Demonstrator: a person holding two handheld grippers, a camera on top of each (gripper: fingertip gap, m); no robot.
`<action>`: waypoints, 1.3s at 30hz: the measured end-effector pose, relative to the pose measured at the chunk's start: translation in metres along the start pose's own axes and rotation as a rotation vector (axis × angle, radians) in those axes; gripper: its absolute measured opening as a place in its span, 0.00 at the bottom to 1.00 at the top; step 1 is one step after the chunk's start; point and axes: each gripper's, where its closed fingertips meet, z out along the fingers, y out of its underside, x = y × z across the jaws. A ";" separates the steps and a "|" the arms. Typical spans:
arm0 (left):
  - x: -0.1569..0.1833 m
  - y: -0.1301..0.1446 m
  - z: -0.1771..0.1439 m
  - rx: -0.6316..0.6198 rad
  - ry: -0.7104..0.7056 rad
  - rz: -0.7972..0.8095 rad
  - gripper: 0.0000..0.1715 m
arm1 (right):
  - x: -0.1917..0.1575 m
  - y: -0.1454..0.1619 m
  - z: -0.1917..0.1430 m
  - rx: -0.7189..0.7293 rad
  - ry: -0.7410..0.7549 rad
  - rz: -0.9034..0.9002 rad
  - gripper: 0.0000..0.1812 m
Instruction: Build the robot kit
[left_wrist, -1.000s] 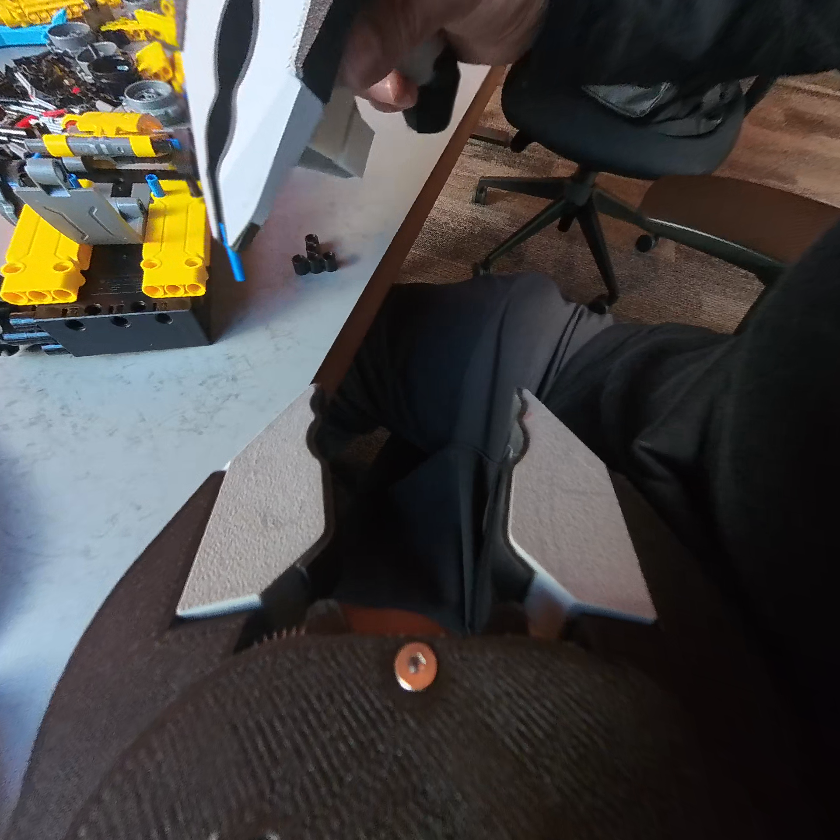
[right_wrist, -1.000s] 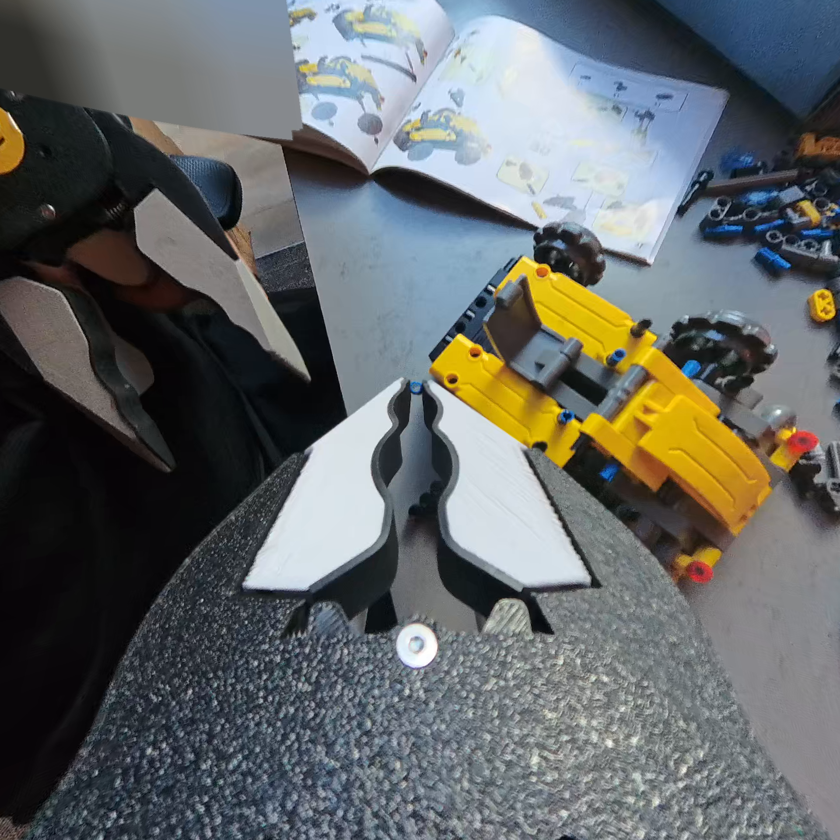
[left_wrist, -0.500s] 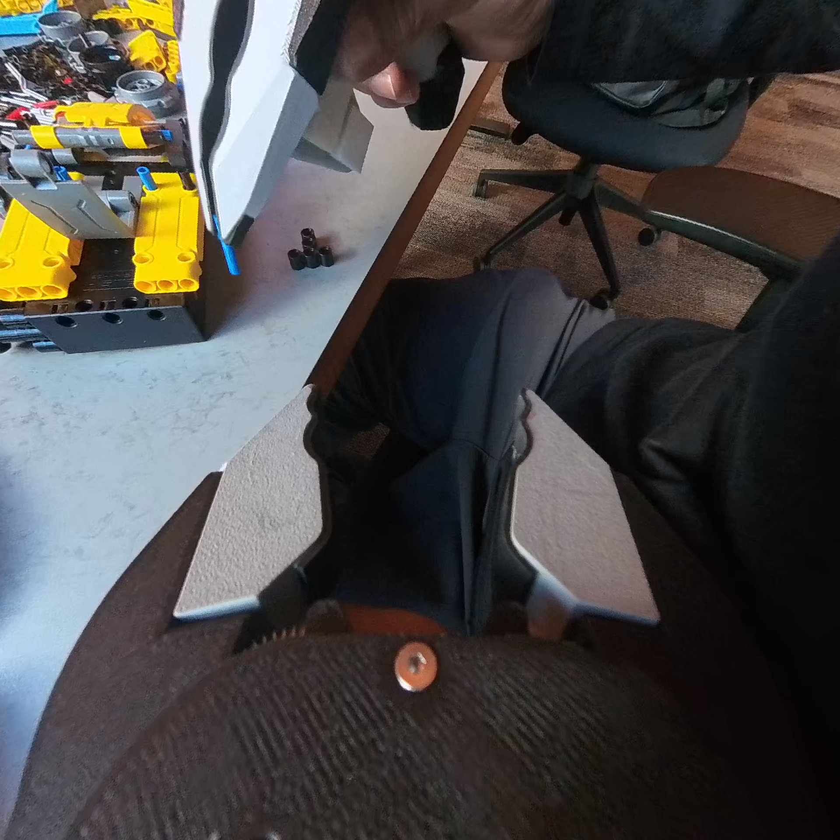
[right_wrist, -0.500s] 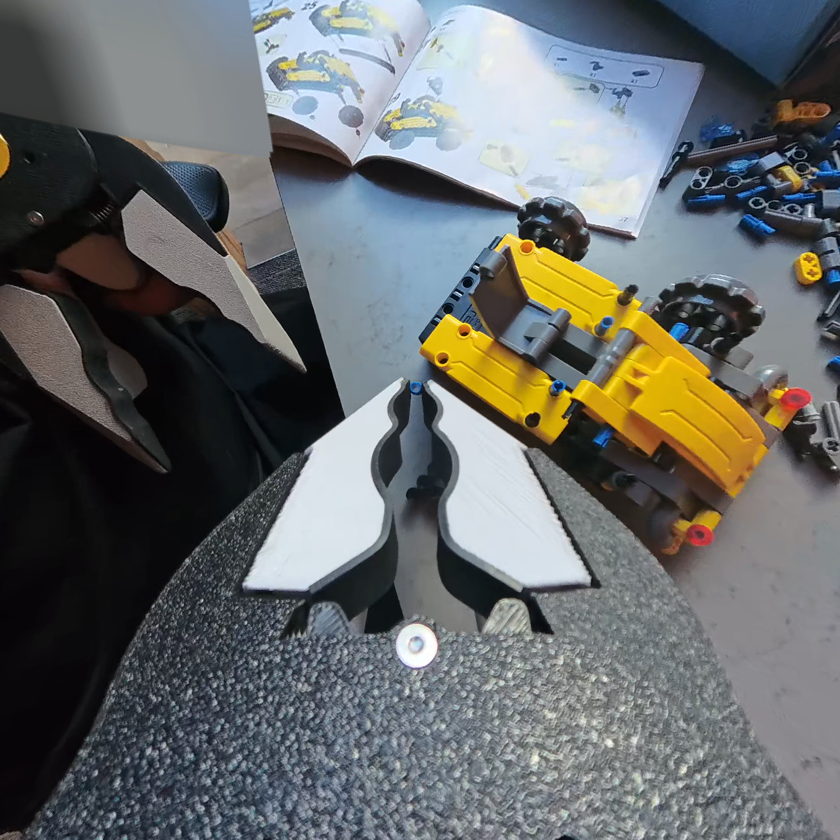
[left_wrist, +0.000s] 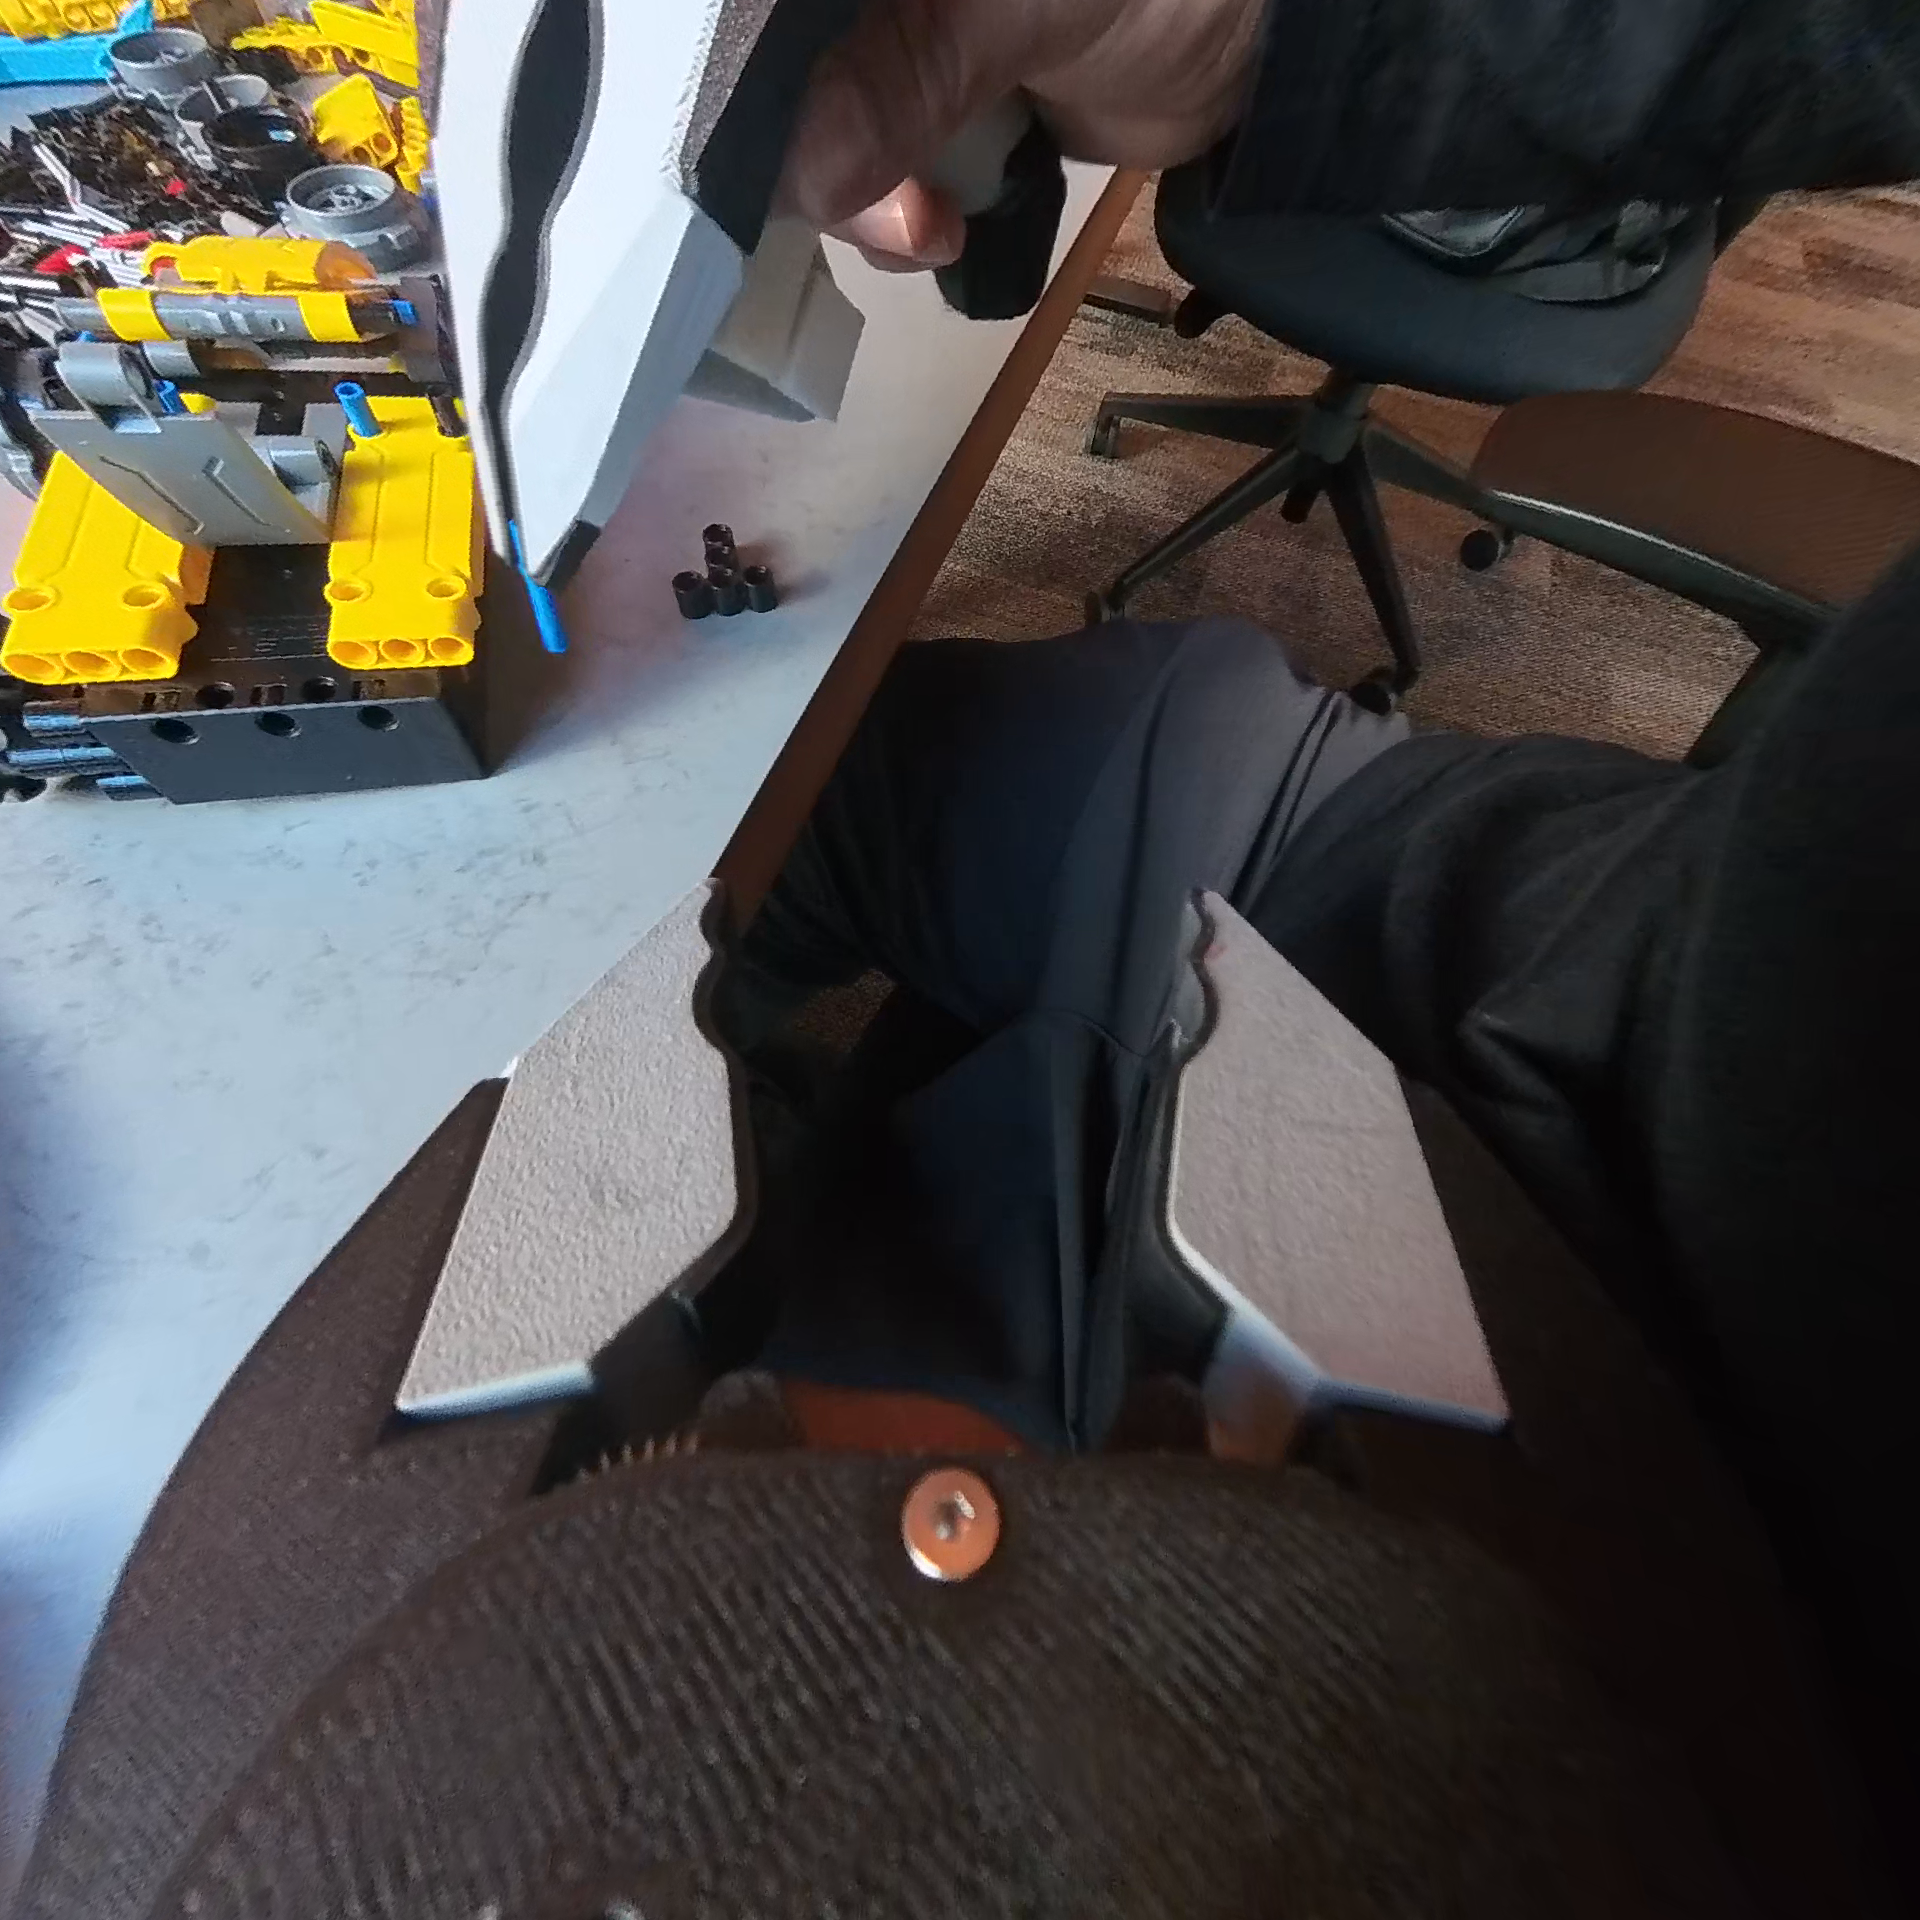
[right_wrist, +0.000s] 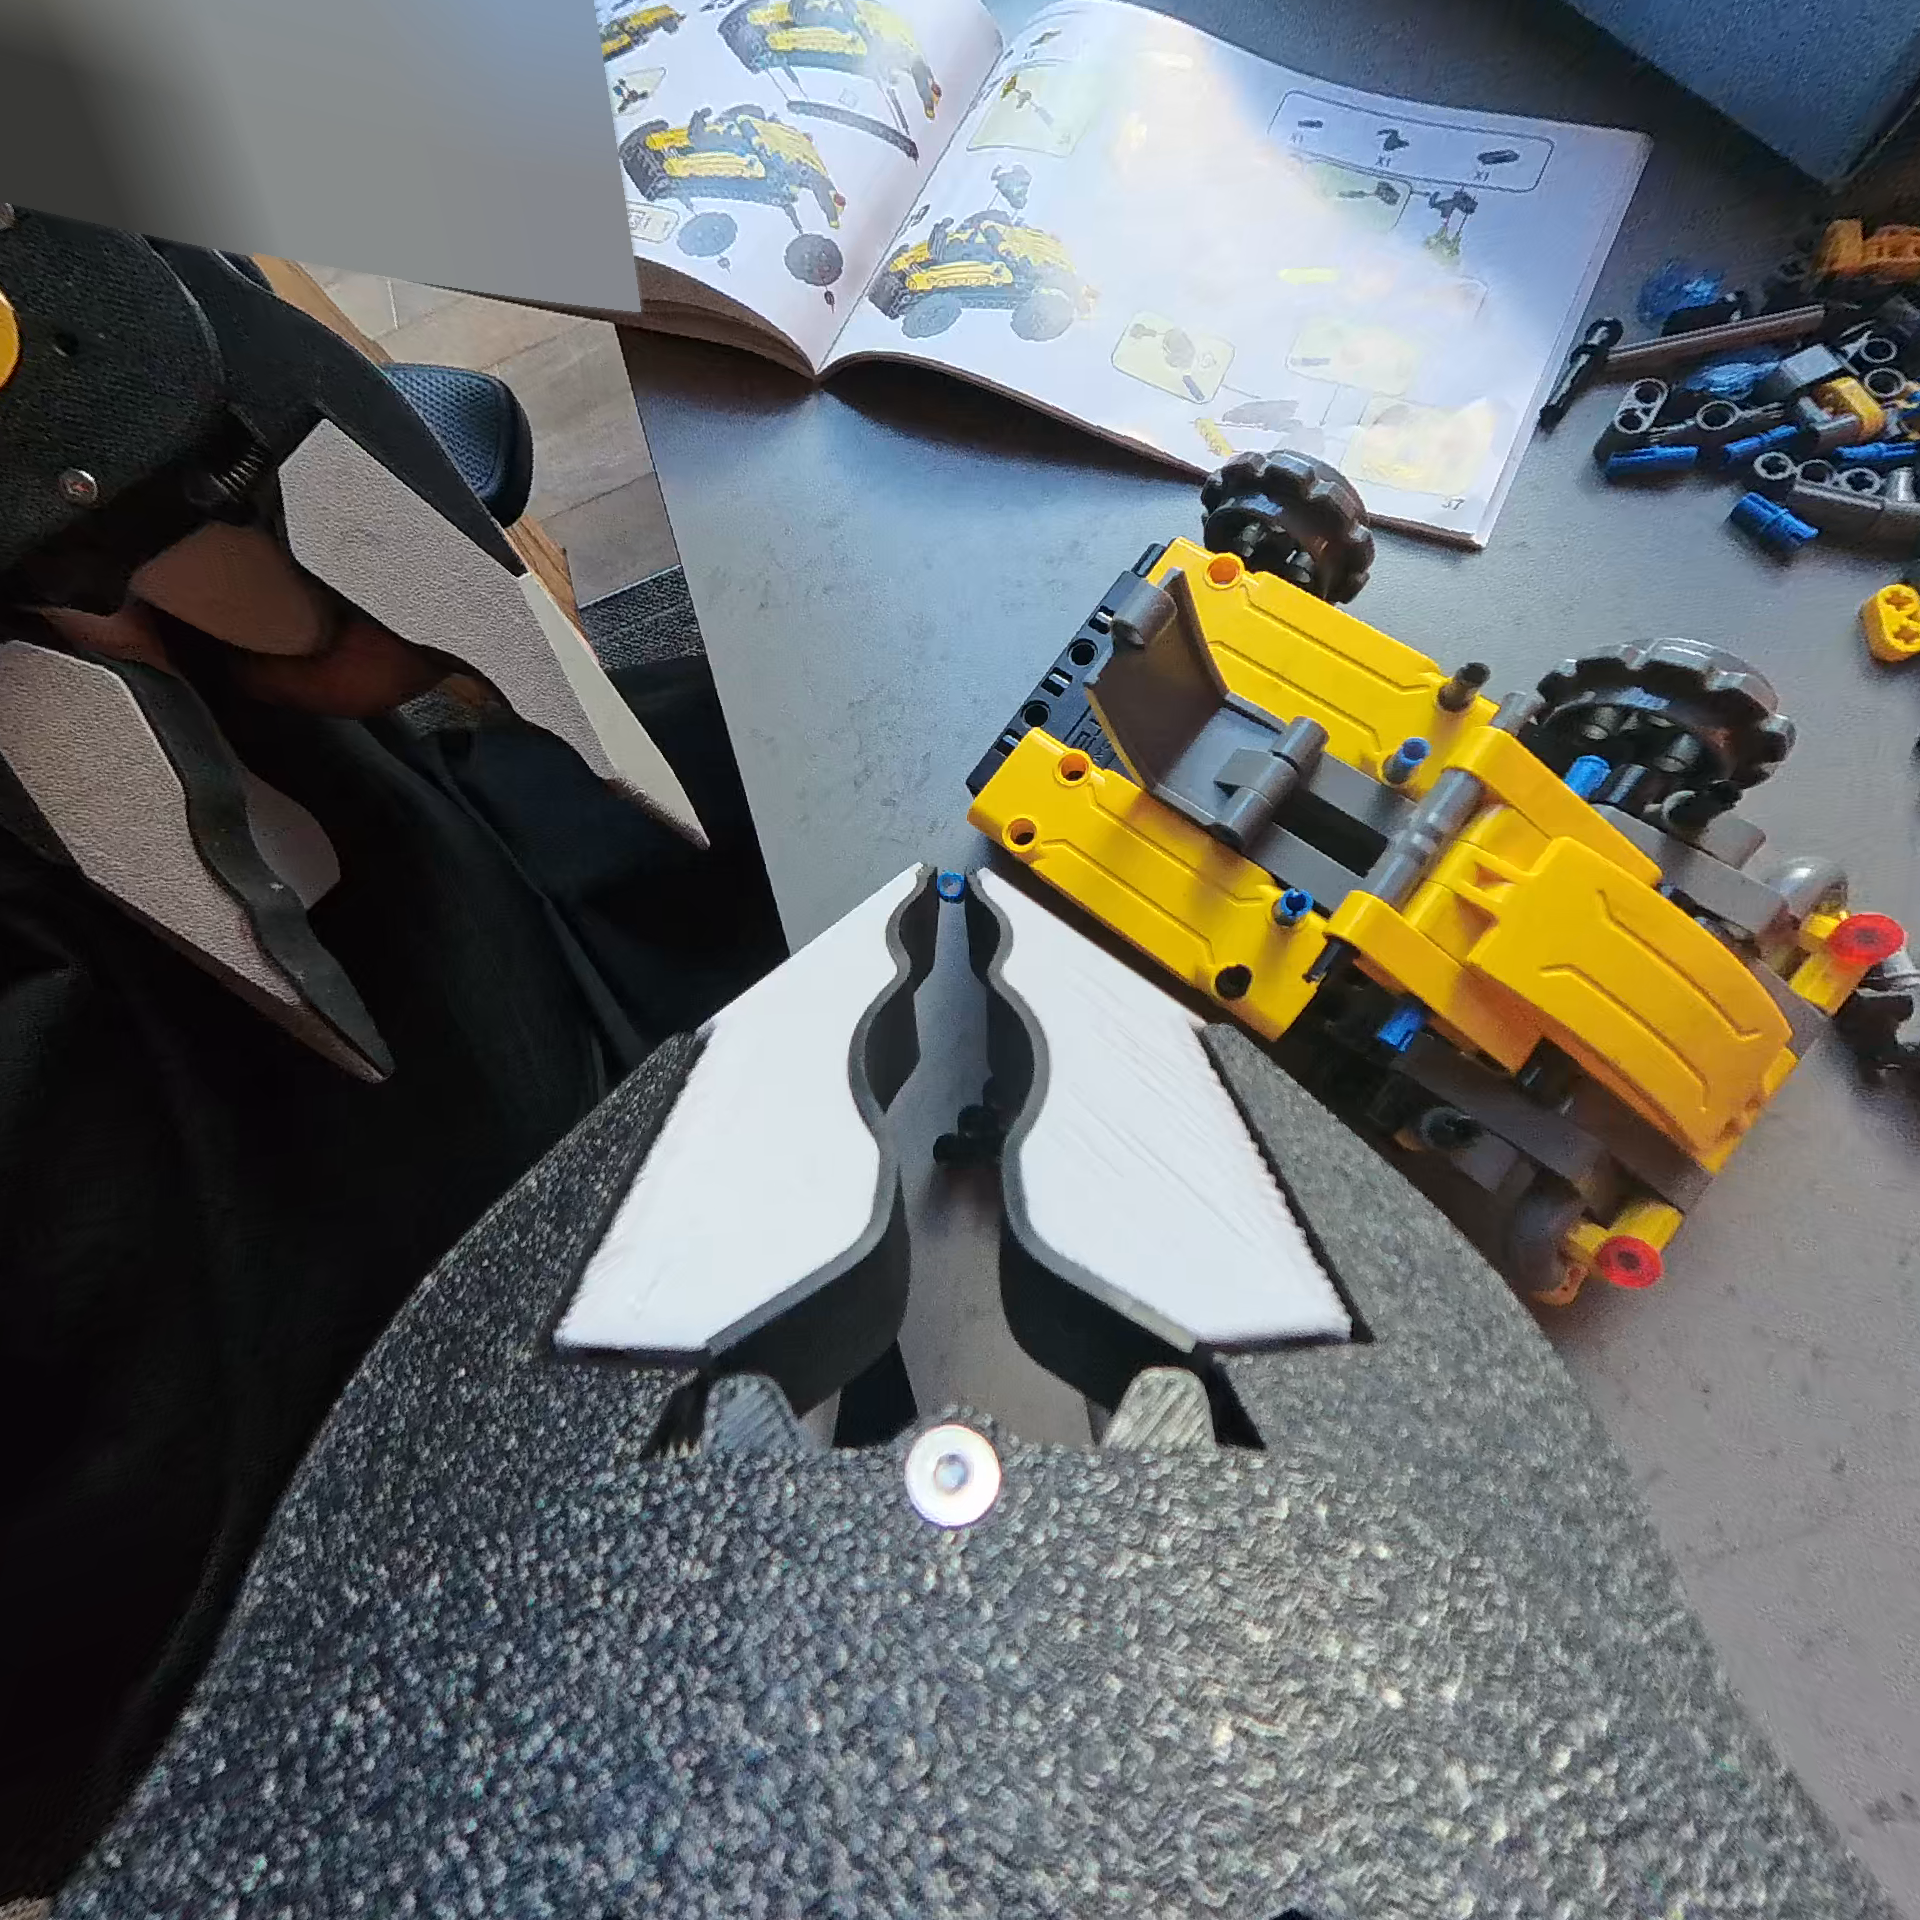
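Note:
My right gripper (right_wrist: 948, 891) is shut on a small blue pin (right_wrist: 948, 884), held at its fingertips just left of the rear corner of a yellow and grey brick vehicle (right_wrist: 1403, 894) on the grey table (right_wrist: 862, 582). In the left wrist view the pin (left_wrist: 542, 615) hangs below the right gripper (left_wrist: 525, 561), close beside the vehicle (left_wrist: 400, 561). A small black connector piece (left_wrist: 725, 588) lies on the table under the right gripper. My left gripper (left_wrist: 956, 914) is open and empty, off the table edge over a person's lap; it also shows in the right wrist view (right_wrist: 520, 945).
An open instruction booklet (right_wrist: 1091, 208) lies behind the vehicle. Several loose blue, black and yellow parts (right_wrist: 1766, 436) are scattered at the far right. The table's wooden edge (left_wrist: 935, 520) runs diagonally. An office chair (left_wrist: 1403, 312) stands on the floor beyond it. The small black connector piece (left_wrist: 725, 588) sits 5 cm or so from the ends of my right fingers.
Both views shifted only slightly. My right gripper keeps hold of the blue pin beside the vehicle. My left gripper stays open over the lap.

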 end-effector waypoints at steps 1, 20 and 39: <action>0.000 0.000 0.000 0.001 0.000 0.000 0.48 | 0.000 0.001 0.000 -0.002 0.000 0.001 0.03; -0.002 0.000 0.000 0.001 -0.001 -0.008 0.48 | 0.001 0.000 0.001 -0.004 -0.004 0.006 0.03; -0.002 -0.001 -0.001 0.002 -0.001 -0.009 0.48 | 0.000 0.000 0.003 -0.004 -0.009 0.009 0.03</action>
